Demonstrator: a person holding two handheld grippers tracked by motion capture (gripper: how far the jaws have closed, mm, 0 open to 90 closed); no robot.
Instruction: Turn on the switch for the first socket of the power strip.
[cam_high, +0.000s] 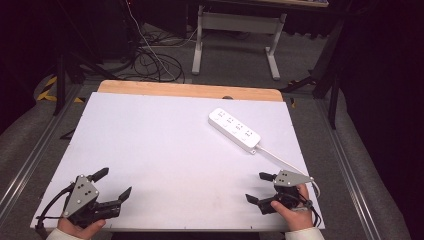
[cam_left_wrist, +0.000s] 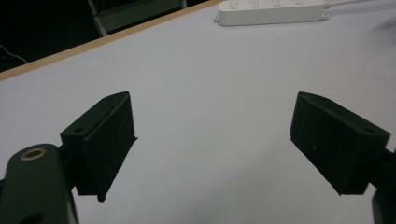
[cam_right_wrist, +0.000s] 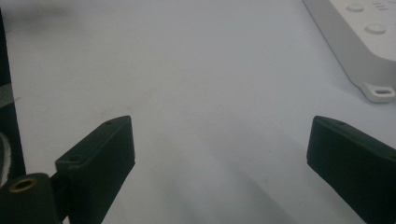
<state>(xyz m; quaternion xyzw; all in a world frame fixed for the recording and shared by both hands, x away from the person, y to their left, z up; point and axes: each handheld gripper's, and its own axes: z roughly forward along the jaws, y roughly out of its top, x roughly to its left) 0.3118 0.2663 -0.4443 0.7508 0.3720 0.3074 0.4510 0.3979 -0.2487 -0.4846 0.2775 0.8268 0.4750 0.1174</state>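
Gaping wide w/ nothing between its jaws, the left gripper (cam_high: 113, 183) sits low over the table's (cam_high: 160, 135) near-left corner, held by the person's left hand (cam_high: 80, 227) at the near edge. Its grey plate faces up and its cable trails off the near-left corner. In the left gripper view both black jaws stand far apart over bare white surface, nothing gripped.

Right gripper (cam_high: 260, 187) is likewise spread wide and holds nothing, near the near-right corner, w/ the right hand (cam_high: 292, 212) wrapped around its body at the near edge. In the right gripper view its jaws stand well apart over bare surface.

Power strip (cam_high: 234, 129) lies flat on the table's right half, toward the far-right corner, set diagonally, sockets up. Well apart from both grippers; closer to the right one. Its white cord (cam_high: 280, 157) runs from the nearer end toward the right edge, passing near the right gripper. In the right gripper view the strip's end w/ a mounting tab (cam_right_wrist: 380, 92) sits at upper right, beyond the jaws.

Beyond the far edge: a wood strip (cam_high: 190, 90), then floor w/ cables.
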